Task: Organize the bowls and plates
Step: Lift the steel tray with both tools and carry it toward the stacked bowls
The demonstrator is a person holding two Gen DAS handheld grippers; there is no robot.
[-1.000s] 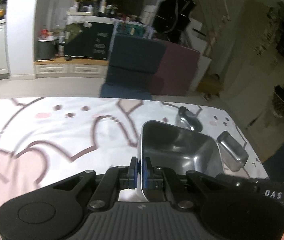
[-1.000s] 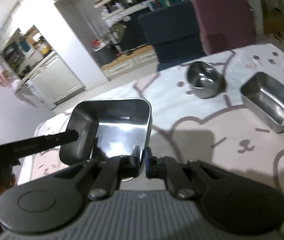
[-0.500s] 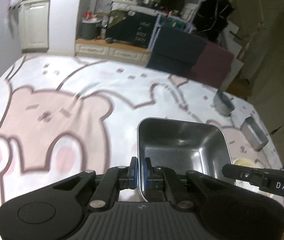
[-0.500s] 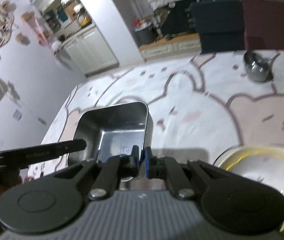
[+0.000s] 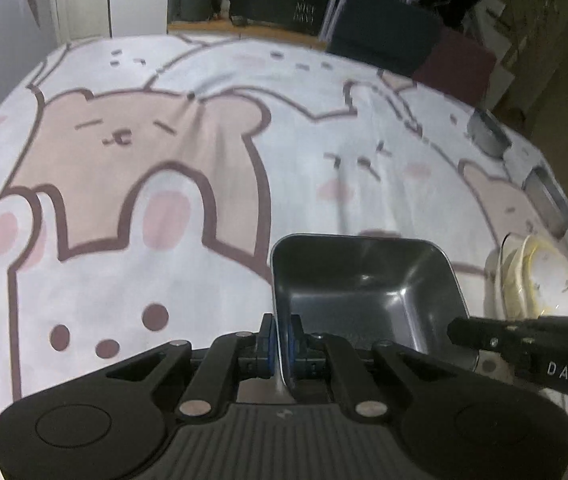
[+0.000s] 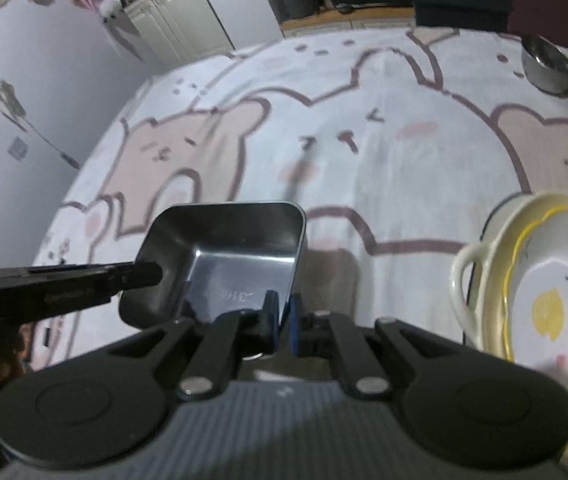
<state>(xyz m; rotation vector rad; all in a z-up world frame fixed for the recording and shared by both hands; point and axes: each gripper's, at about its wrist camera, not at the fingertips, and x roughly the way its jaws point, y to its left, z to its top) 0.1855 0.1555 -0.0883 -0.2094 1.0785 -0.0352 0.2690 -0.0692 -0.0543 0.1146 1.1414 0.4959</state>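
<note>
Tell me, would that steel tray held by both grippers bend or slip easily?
Probably stiff: the tray keeps its square shape though pinched only at two rims. Its shiny metal looks slick, so the left gripper and right gripper might let it slide. Likely light, being thin-walled and empty.

bare tablecloth [image 5: 204, 160] ahead, stacked plates [image 6: 544, 300] right

Black left gripper [image 5: 280, 346], blue jaws, silver screws, "DAS" lettering
</note>
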